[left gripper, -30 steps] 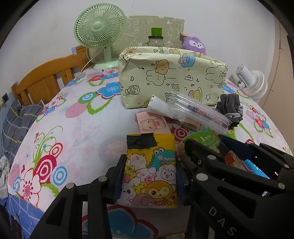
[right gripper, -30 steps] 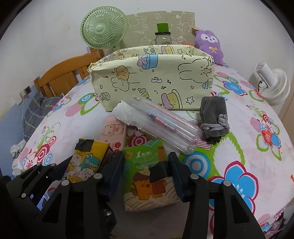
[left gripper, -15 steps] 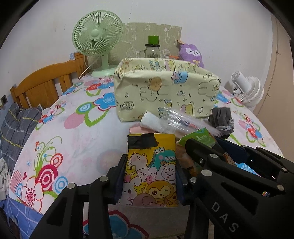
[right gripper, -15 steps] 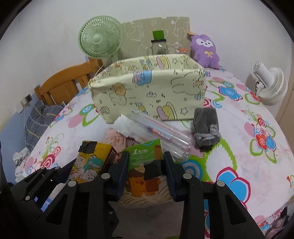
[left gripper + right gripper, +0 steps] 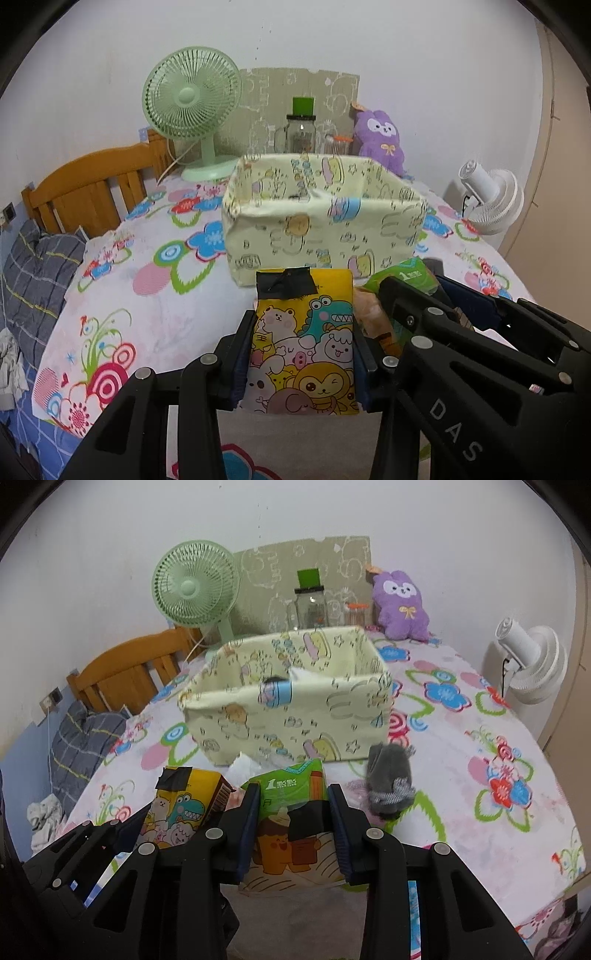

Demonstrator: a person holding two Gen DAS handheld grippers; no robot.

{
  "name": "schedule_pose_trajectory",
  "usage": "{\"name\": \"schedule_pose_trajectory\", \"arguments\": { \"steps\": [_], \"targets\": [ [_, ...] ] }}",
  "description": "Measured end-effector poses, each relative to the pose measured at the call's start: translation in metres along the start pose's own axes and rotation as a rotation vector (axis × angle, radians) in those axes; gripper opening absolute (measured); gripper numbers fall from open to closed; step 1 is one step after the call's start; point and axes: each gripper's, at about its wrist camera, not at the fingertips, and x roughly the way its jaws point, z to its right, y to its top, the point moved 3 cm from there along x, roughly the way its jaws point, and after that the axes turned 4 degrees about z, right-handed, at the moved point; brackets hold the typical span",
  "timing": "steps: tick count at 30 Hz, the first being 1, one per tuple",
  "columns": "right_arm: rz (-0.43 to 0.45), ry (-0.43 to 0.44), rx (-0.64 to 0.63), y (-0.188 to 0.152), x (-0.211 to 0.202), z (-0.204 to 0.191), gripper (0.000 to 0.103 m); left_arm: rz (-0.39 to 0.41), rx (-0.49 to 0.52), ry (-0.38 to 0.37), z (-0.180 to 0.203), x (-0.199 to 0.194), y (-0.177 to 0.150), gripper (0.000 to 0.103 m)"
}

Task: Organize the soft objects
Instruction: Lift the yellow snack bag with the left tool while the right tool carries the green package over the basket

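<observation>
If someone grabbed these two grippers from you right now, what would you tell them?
Left gripper is shut on the yellow pack; right gripper is shut on the green pack.
Both packs are held up in front of the fabric bin.
Neither pack is in yet.
The grey glove lies on the table, right of the green pack, and may belong in the bin too.

Left gripper (image 5: 302,354): matte black plastic, angular ribbed linkage arms, round silver screw heads at joints. Dark blue pads lining inner faces of fingers (image 5: 242,360). Pale grey embossed letters "DAS" on right-side arm, reading down its length.

Right gripper (image 5: 293,830): same black build, same silver screws along both arms, dark blue ridged pads on fingers (image 5: 341,834). Blue panels and small glints of light showing through gaps in black housing at frame edges.
</observation>
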Motion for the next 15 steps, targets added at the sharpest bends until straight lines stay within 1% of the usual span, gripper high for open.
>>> {"name": "schedule_pose_trajectory", "arguments": {
  "steps": [15],
  "targets": [
    [0.074, -0.012, 0.006, 0.038, -0.028, 0.004, 0.039, 0.072, 0.008, -0.009, 0.008, -0.022, 0.038, 0.046]
  ]
}}
